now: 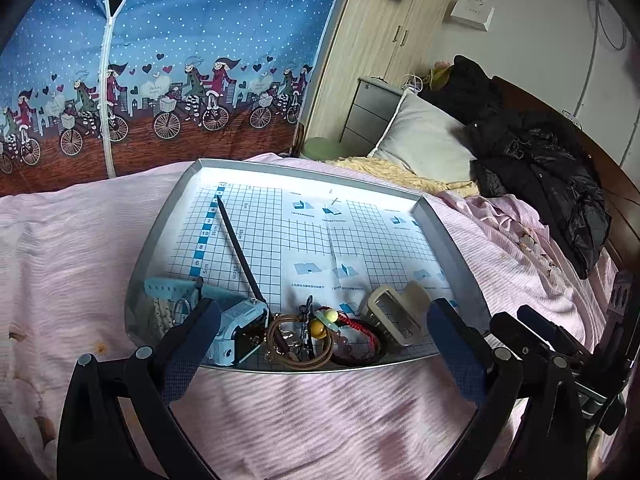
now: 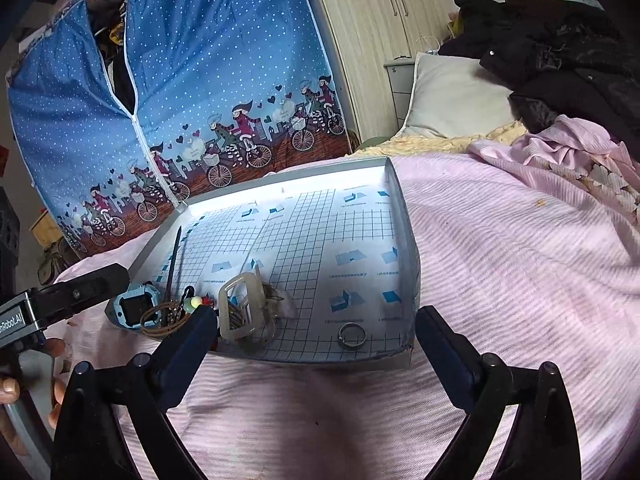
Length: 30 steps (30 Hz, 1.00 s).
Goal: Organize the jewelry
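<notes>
Jewelry heap sits bunched at tray's 6 o'clock edge on the bed; one ring lies apart toward 4 o'clock. Left gripper and right gripper jaws spread wide, empty. Sorting looks barely begun.

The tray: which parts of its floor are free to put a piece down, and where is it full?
Free: the far half of the tray, between the black stick and the right wall, and the patch between the hair clip and the ring. Crowded: the near edge, with blue watch, bracelets and clip packed together.
</notes>
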Each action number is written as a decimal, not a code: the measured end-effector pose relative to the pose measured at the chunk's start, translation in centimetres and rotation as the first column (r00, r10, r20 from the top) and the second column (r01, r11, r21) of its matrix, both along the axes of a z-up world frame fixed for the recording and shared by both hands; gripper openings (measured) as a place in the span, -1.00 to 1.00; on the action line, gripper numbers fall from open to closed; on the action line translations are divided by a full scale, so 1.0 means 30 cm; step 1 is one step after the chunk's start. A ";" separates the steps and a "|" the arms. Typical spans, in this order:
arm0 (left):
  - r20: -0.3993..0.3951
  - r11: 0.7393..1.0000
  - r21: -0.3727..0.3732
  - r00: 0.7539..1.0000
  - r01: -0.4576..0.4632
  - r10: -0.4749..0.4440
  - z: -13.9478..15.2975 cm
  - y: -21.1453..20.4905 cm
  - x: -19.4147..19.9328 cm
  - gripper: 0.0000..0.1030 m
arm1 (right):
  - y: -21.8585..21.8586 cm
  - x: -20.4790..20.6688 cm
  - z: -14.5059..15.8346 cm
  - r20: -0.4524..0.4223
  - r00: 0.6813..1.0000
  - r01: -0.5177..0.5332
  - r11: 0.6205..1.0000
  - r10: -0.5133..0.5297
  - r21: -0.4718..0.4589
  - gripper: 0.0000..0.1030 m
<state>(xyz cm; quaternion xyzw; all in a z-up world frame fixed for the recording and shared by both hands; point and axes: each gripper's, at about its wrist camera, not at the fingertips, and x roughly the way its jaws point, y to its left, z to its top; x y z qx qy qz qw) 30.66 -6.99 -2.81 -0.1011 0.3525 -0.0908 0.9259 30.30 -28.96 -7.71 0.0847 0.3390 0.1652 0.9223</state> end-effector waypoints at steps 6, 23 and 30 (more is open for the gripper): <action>0.050 1.000 0.022 0.999 -0.009 0.008 0.032 0.012 -0.082 0.96 | -0.023 -0.039 0.040 0.048 0.998 0.039 0.999 -0.038 -0.002 1.00; 0.193 0.999 0.025 0.981 -0.020 0.014 0.231 0.082 -0.400 0.96 | -0.043 -0.289 0.225 0.172 0.984 0.037 0.999 -0.038 0.012 1.00; 0.249 0.999 0.045 0.968 -0.027 0.015 0.305 0.132 -0.559 0.96 | -0.003 -0.419 0.318 0.249 0.969 0.009 1.000 -0.010 0.004 1.00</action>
